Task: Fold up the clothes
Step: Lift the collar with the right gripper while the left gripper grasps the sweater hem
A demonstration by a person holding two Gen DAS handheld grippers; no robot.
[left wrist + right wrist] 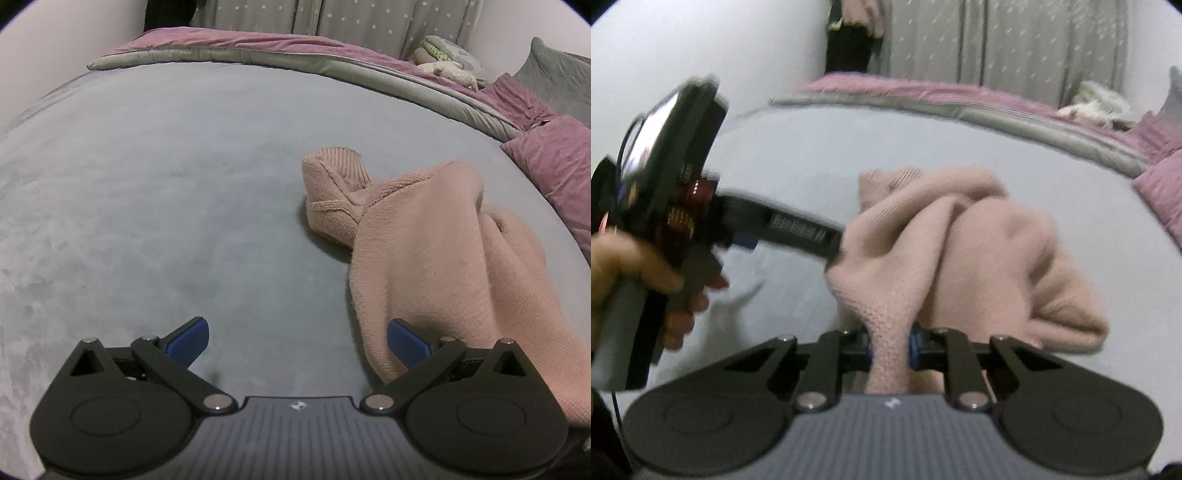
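The pink sweater (pixel 436 236) lies crumpled on the grey bed cover (pixel 166 184), to the right side, and one part of it is lifted up from the bed. The right gripper (pixel 891 341) is clenched on a bunch of the knitted cloth, which is squeezed between its two fingers, while the left gripper (pixel 298 341) hovers over the bed cover with its blue fingers (pixel 188 341) spread wide and nothing between them; the edge of the sweater lies just beside its right finger. In the right wrist view a hand (pixel 631 273) holds the left gripper by the handle, and behind the bed cover a purple blanket (pixel 229 40) and purple pillows (pixel 554 158) are visible.
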